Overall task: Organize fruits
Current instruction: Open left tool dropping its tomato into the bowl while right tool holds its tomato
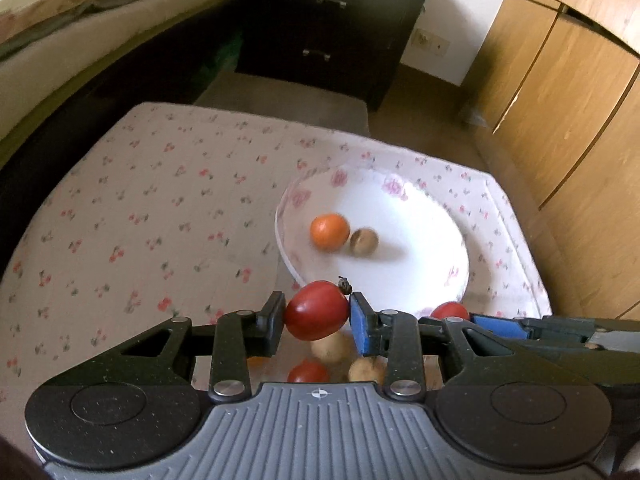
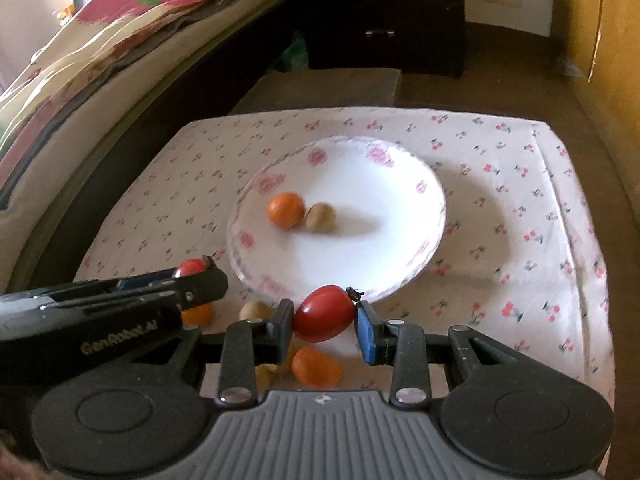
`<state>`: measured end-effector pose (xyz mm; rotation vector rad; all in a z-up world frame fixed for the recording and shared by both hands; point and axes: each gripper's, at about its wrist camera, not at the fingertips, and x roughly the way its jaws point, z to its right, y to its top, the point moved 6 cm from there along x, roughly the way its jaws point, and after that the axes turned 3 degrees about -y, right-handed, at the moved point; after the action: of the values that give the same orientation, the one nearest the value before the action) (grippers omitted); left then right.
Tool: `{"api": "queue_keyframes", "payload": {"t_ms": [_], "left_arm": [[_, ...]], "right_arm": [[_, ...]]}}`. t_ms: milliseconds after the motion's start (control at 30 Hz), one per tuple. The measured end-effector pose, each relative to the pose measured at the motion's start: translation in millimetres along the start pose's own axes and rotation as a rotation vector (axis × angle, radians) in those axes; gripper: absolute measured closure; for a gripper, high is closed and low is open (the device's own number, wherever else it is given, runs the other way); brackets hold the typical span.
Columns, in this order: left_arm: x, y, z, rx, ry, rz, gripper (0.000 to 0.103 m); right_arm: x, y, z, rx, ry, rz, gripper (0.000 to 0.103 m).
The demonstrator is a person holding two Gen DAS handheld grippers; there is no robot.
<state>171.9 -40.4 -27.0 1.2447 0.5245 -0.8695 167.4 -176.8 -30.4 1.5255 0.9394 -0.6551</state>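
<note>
Each claw is clamped on a red tomato: the left claw point(image 1: 317, 318) holds the left tomato point(image 1: 317, 310) and the right claw point(image 2: 325, 322) holds the right tomato point(image 2: 325, 313), both raised just short of the near rim of the white plate point(image 2: 400, 208), where an orange point(image 2: 285, 210) and a small brown fruit point(image 2: 320, 217) already lie touching. More fruit sits on the table point(image 1: 140, 200) beneath the claws. The tomatoes look light, smooth-skinned, soft and likely to bruise or slip, so I judge a gentle hold across the widest part safest.
</note>
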Motion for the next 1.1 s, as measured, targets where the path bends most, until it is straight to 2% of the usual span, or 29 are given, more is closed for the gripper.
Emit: {"api": "queue_keyframes", "payload": {"t_ms": [467,867,1100], "left_arm": [[31,12,7,-0.002,-0.001,-0.027,0.061],[36,13,6,-0.023,-0.004,-0.038,0.06],[35,13,6,-0.027,-0.012,-0.035,0.056]], "right_arm": [[25,18,16,0.012,-0.024,-0.009,0.068],[26,19,17,0.027,-0.025,-0.008,0.067],[24,20,19,0.037,-0.03,0.001,0.067]]}}
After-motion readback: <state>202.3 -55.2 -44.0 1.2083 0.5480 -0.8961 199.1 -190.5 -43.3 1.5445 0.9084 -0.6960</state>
